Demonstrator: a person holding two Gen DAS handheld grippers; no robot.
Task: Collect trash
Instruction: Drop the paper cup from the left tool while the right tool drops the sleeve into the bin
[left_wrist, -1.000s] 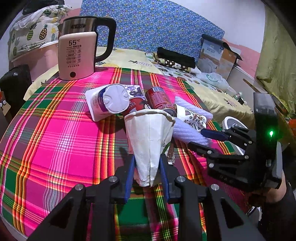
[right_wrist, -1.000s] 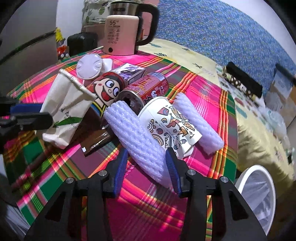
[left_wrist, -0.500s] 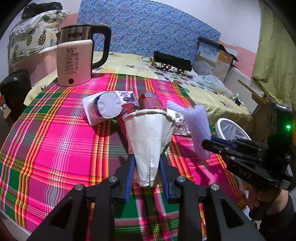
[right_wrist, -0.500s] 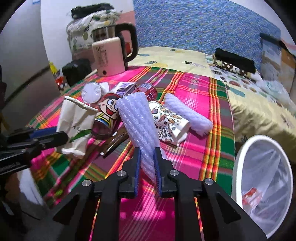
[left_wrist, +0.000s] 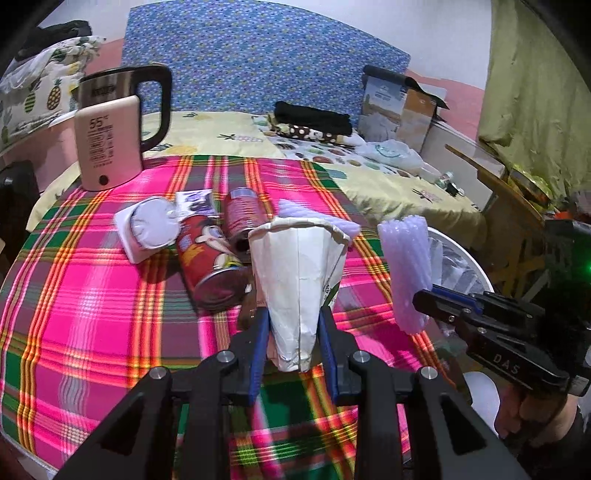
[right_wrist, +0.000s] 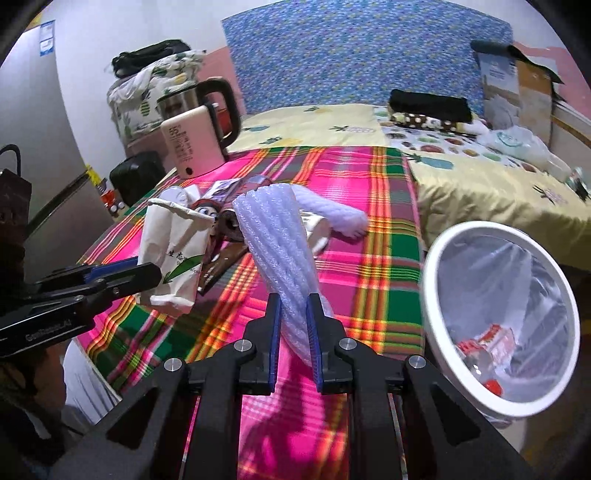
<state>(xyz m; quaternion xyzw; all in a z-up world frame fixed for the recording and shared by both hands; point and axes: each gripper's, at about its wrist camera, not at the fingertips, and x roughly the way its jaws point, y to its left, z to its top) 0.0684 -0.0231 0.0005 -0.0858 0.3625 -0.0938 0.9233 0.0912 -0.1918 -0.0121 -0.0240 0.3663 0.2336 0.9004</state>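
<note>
Trash on plaid surface (left_wrist: 92, 295), bed (left_wrist: 229, 136) at 12 o'clock: two cans, two foam sleeves; left tongs (left_wrist: 291, 328) grip paper bag (left_wrist: 299, 280), right tongs (right_wrist: 293, 325) clamp foam sleeve (right_wrist: 277, 240).

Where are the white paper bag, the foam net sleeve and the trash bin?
white paper bag (left_wrist: 299, 280), left wrist view, front face
foam net sleeve (right_wrist: 275, 240), right wrist view, mid body
trash bin (right_wrist: 430, 295), right wrist view, white rim

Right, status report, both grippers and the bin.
Left gripper shut on white paper bag. Right gripper shut on foam sleeve. White bin beside table, nothing blocking it.
</note>
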